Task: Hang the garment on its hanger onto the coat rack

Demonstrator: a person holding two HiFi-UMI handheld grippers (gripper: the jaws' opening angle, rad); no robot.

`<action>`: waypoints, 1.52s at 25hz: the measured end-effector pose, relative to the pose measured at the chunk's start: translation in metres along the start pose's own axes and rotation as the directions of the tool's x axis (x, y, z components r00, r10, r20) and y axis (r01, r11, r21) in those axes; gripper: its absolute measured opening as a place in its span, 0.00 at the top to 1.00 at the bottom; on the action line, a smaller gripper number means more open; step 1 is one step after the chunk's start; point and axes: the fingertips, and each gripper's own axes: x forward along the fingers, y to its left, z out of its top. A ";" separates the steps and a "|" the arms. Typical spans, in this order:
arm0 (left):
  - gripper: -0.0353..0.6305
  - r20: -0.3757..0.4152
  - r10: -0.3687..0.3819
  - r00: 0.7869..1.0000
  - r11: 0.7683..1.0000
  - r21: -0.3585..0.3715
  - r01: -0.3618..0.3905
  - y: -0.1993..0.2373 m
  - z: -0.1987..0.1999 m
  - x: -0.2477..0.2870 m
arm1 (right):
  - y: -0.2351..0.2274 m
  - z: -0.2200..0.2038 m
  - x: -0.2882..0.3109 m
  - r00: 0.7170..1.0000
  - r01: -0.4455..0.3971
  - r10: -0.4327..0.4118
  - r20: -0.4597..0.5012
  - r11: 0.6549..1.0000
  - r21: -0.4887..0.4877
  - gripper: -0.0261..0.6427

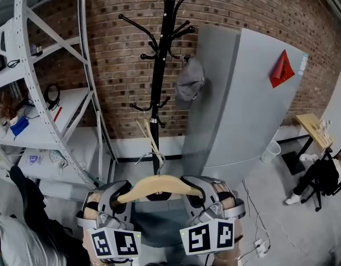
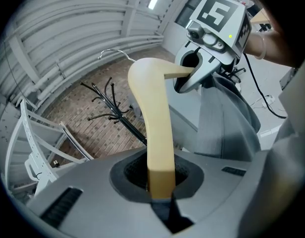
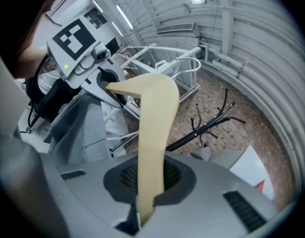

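Right now holds a wooden hanger (image 1: 158,186) level, just in front of the coat rack (image 1: 159,65) and low against its pole. Clamps the hanger's left end in the left gripper (image 1: 122,197) and its right end in the right gripper (image 1: 194,194), both closed tight on the wood, with the pale arm running straight out from between the jaws in each gripper view. Carries a dark garment (image 1: 158,226) draped under the hanger, between the two grippers. Points the thin metal hook (image 1: 152,158) upward in front of the rack's pole, below its lowest pegs.

Looks onto a black rack with curved pegs at several heights, backed by a red brick wall (image 1: 115,49). Shows a grey cap (image 1: 190,81) hung on a peg at the rack's right side. Finds a tall grey panel (image 1: 242,104) with a red triangle sticker (image 1: 282,69) right of the rack, and white metal shelving (image 1: 43,93) with small clutter left of it. Takes in a grey concrete floor (image 1: 270,187) around the rack's foot, a white skirting strip (image 1: 132,147) behind it, cables (image 1: 259,245) lying to its right, and farther right a wooden table (image 1: 311,127) and a person in dark clothes (image 1: 321,177).
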 end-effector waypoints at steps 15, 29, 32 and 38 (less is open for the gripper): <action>0.90 -0.014 0.059 0.998 0.998 0.013 -0.059 0.054 0.010 0.111 | -0.075 -0.024 0.099 0.999 -0.013 0.014 0.049 1.000 -0.008 0.92; 0.90 -0.071 0.087 0.994 0.996 0.008 -0.087 0.087 0.001 0.202 | -0.121 -0.044 0.187 0.993 -0.039 0.042 0.106 0.999 -0.035 0.92; 0.90 -0.073 0.083 0.994 0.996 0.014 -0.082 0.097 -0.001 0.217 | -0.128 -0.043 0.204 0.992 -0.042 0.046 0.114 0.999 -0.031 0.92; 0.90 -0.055 0.105 0.993 0.994 0.030 -0.103 0.121 -0.005 0.242 | -0.143 -0.037 0.233 0.991 -0.022 0.027 0.132 0.999 -0.040 0.92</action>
